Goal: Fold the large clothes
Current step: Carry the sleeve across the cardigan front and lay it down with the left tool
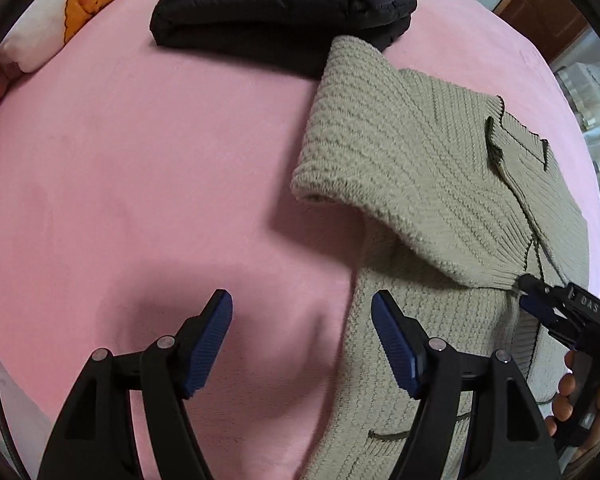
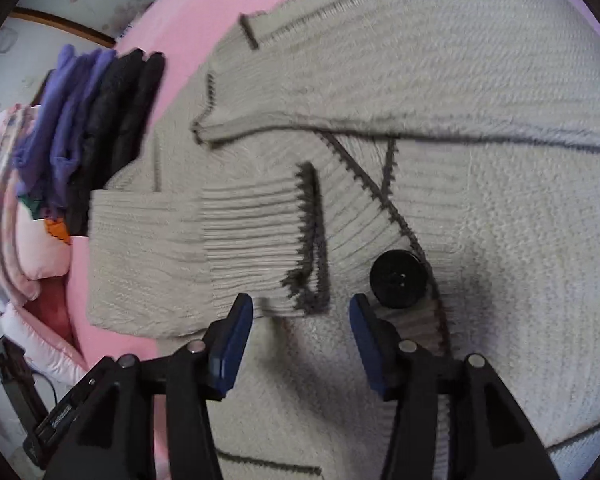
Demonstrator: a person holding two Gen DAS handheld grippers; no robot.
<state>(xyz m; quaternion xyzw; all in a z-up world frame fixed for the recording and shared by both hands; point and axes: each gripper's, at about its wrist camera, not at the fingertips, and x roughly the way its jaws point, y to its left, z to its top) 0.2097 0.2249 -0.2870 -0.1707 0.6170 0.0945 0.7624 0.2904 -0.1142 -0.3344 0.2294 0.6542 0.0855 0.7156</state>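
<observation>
A beige ribbed knit cardigan (image 1: 440,208) with dark trim lies spread on the pink bed sheet (image 1: 140,180). One sleeve (image 1: 380,140) is folded across its body, and the sleeve's cuff (image 2: 260,240) rests beside a black button (image 2: 398,278). My left gripper (image 1: 301,300) stands open, pointing down at the cardigan's left edge, one finger over the sheet and the other over the knit. My right gripper (image 2: 301,304) is open just above the cuff's corner, its pads not pressing on it. It also shows at the right of the left wrist view, right gripper (image 1: 525,292), by the cuff.
A stack of folded black and purple clothes (image 1: 280,20) sits at the far side of the bed, also stack (image 2: 100,128). A pillow with an orange print (image 1: 60,20) lies at the far left. A person's hand (image 1: 572,392) holds the right gripper.
</observation>
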